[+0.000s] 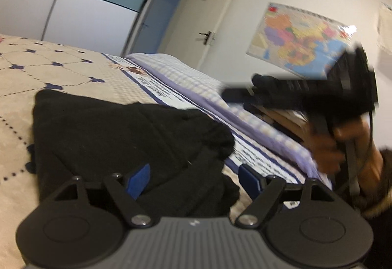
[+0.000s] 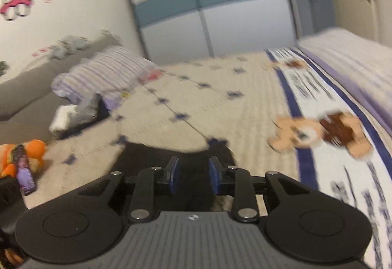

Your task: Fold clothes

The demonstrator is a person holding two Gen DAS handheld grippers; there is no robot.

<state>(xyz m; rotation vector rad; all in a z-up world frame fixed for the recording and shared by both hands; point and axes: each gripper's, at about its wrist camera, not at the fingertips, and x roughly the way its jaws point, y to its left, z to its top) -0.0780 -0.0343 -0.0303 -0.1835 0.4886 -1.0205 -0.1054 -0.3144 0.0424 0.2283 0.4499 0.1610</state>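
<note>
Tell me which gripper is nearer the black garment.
Left. The left gripper hangs open right over the black garment; the right gripper is raised off to its side.

Both views are lit by soft, even indoor light with no visible lamp; the walls read pale and slightly grey, and the exposure is moderate rather than bright. A small patch of glare sits on the wall map toward 2 o'clock in the left wrist view. Shadows are faint and diffuse. The black garment is so dark that its folds barely show. Fisheye distortion bends the wardrobe doors into curves, and black vignette fills the corners at 1 and 11 o'clock. Motion blur smears the whole right wrist view, strongest on the bear print at 3 o'clock. In the left view the right gripper and the hand holding it are blurred.
</note>
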